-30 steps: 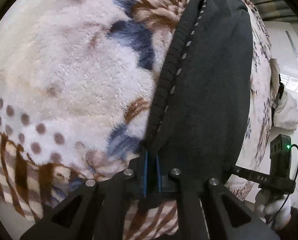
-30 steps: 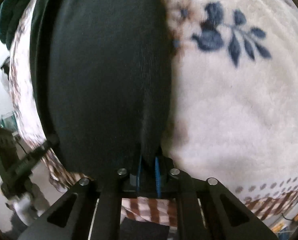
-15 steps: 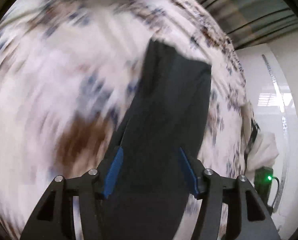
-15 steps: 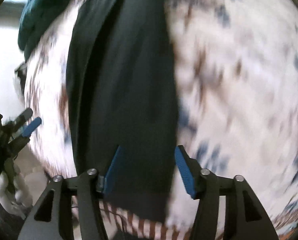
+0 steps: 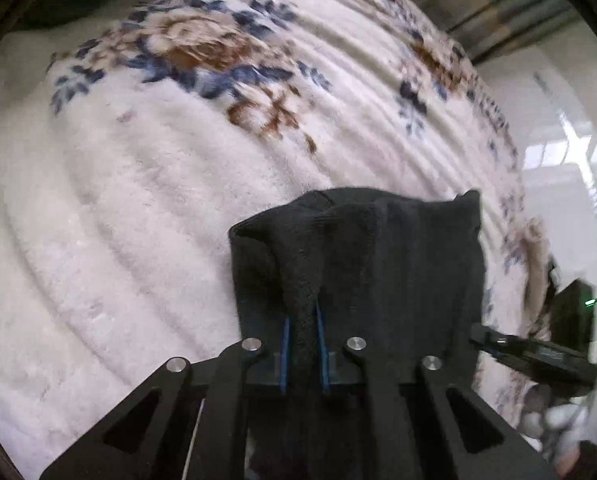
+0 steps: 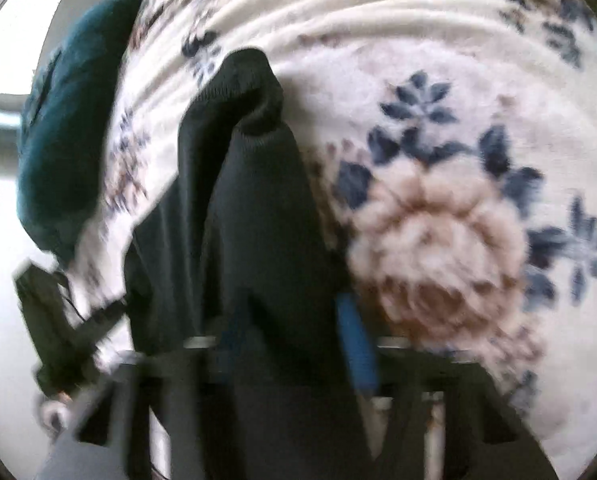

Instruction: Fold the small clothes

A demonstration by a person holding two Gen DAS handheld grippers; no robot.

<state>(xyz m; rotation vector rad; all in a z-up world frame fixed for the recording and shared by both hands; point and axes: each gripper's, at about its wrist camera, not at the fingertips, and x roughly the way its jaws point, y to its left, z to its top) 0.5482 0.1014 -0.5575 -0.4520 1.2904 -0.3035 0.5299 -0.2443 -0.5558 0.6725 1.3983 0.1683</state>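
A black knit garment (image 5: 378, 260) lies bunched on a fleecy floral blanket (image 5: 138, 200). My left gripper (image 5: 302, 340) is shut on a raised fold of it, with the cloth pinched between the blue pads (image 5: 284, 344). In the blurred right wrist view the same garment (image 6: 258, 200) runs up from my right gripper (image 6: 290, 340). Its jaws are closing, and they stand apart with the cloth between them. One blue pad (image 6: 356, 344) shows beside the cloth's right edge.
A dark teal cloth (image 6: 66, 140) lies at the blanket's far left edge. The other gripper's black body shows at the right of the left wrist view (image 5: 538, 356) and low left in the right wrist view (image 6: 58, 320). Pale floor lies beyond the blanket.
A second ago both grippers were shut on the stretched-out garment. Both then opened and slid across the blanket. Now the left is shut on a fold and the garment is bunched shorter.
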